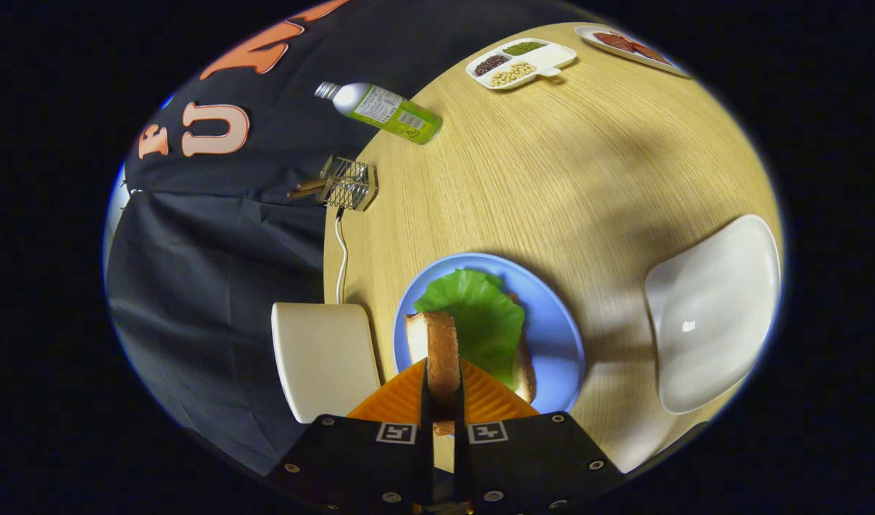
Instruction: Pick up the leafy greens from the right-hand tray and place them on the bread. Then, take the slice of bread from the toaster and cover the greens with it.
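Observation:
My gripper (pixel 443 390) is shut on a slice of toasted bread (pixel 441 350), held on edge between the two fingers and hanging above the blue plate (pixel 559 322). On that plate a green lettuce leaf (pixel 480 315) lies spread over another slice of bread (pixel 526 372), whose crust shows past the leaf's right side. The held slice hangs over the left part of the leaf. The cream toaster (pixel 323 357) stands just left of the plate, its cord (pixel 342 250) running away along the table edge.
An empty white tray (pixel 709 315) sits right of the plate. Beyond the fingers on the round wooden table (pixel 551 164) are a wire rack (pixel 348 184), a lying green bottle (pixel 383 111), a divided dish of beans (pixel 521 61) and a plate of meat (pixel 630 46).

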Demonstrator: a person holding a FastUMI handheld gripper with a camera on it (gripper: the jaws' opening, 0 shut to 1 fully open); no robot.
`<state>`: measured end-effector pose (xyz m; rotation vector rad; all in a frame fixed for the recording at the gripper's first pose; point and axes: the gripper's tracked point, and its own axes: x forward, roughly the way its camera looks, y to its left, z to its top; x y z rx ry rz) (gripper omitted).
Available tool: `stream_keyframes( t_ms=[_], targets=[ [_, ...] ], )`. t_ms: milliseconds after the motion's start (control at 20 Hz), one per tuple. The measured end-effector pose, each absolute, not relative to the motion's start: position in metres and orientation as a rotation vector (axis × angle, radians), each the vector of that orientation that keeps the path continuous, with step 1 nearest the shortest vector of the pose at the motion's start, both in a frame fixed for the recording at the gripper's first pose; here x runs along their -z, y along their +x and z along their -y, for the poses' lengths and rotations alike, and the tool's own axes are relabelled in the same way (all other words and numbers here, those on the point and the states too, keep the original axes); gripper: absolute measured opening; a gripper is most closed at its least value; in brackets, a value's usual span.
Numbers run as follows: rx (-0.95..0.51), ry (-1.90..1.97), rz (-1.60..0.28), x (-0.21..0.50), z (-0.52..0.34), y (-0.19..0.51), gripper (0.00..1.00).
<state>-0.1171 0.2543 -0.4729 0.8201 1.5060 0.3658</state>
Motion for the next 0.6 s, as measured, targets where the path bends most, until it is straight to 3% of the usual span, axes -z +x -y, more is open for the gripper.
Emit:
stream_keyframes(
  t_ms=[150,250,350,500,600],
  targets=[
    [-0.337,0.788,-1.504,0.477,-0.250,-0.117,0.12],
    [-0.331,0.743,-1.492,0.475,-0.247,-0.117,0.20],
    [-0.343,0.641,-1.453,0.470,-0.238,-0.112,0.30],
    [-0.371,0.521,-1.365,0.443,-0.225,-0.094,0.58],
    [-0.368,0.470,-1.276,0.418,-0.216,-0.072,0.70]
  ],
)
